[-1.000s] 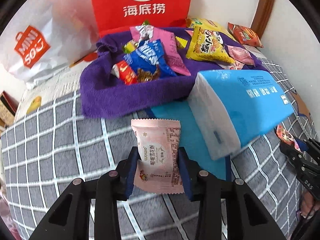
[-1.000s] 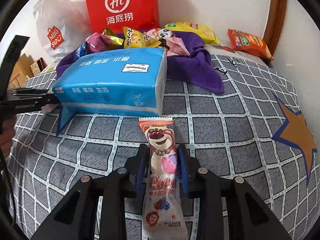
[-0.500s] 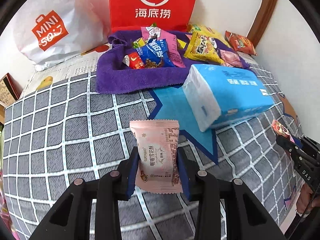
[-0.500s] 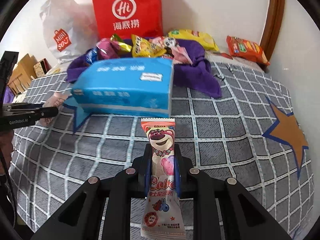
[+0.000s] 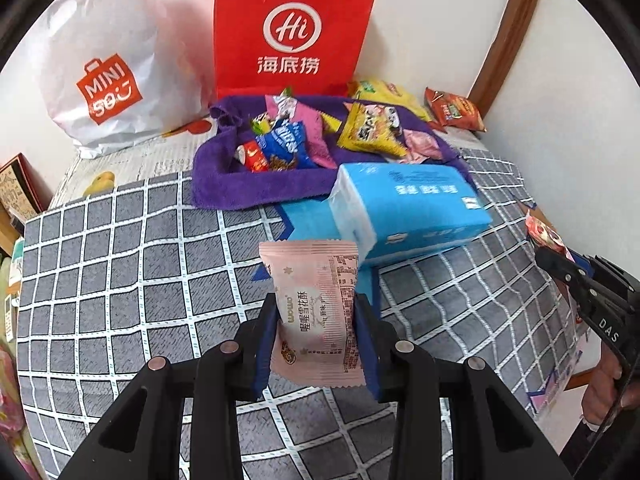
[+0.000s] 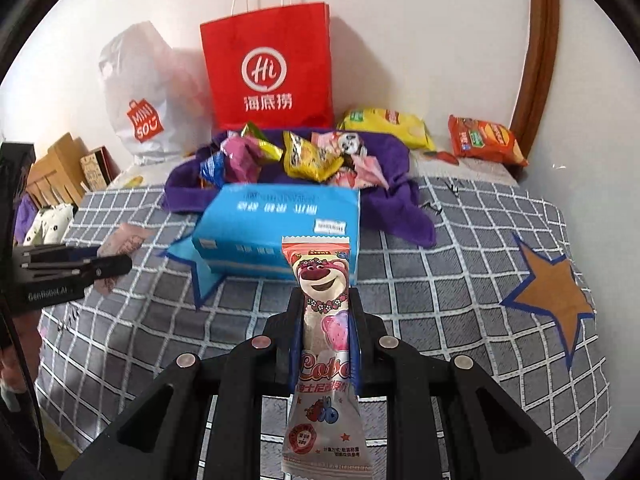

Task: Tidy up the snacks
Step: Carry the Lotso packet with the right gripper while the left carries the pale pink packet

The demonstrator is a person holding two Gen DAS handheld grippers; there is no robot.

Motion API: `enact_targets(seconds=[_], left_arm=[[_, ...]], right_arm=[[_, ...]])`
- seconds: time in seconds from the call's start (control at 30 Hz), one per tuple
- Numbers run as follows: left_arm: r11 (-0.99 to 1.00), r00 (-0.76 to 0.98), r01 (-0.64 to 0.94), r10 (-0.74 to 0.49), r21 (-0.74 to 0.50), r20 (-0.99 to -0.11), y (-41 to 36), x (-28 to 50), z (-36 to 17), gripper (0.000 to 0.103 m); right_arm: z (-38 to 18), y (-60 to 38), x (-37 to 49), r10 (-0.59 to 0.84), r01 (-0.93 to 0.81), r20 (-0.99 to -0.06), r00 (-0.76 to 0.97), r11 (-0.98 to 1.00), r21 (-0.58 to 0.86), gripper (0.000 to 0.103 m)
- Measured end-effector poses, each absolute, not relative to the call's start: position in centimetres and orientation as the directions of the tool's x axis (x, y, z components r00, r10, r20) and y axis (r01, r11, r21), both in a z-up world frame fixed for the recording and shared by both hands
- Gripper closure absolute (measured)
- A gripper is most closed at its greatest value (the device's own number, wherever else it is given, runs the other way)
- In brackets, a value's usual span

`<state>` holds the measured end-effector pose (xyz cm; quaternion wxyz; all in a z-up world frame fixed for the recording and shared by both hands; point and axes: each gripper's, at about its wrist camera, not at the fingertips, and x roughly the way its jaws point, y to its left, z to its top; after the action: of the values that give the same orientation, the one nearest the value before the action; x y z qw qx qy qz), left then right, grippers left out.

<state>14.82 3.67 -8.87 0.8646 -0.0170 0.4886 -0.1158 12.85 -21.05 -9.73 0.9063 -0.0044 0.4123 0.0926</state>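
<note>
**Two grippers, each holding one snack above the bed**

The left gripper (image 5: 316,330) holds a pale pink snack packet (image 5: 314,312) upright; its jaws press on the packet's two side edges, and the packet's upper half rises above the blue pads (image 5: 265,344). The right gripper (image 6: 326,332) has its jaws drawn narrow on a long bear-print snack stick (image 6: 324,344), gripped near mid-length, with the top projecting forward and the lower end hanging below the jaws. Both are raised over a grey checked bedcover (image 6: 460,280). Ahead lies a blue tissue pack (image 6: 280,232), and behind it a purple towel (image 5: 256,188) carrying the remaining loose snacks (image 5: 280,148). A red paper bag (image 6: 272,72) and a white plastic bag (image 5: 104,60) stand against the wall.
</note>
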Motion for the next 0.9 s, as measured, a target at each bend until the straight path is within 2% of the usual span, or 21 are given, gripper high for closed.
enact_targets(seconds=[0.9], left_arm=[[0.963, 0.546, 0.214, -0.259, -0.166, -0.797, 2.0, 16.3, -4.5, 0.069]], right_arm=[[-4.9, -21.1, 14.3, 0.168, -0.164, -0.680, 0.714, 0.984, 0.071, 0.084]])
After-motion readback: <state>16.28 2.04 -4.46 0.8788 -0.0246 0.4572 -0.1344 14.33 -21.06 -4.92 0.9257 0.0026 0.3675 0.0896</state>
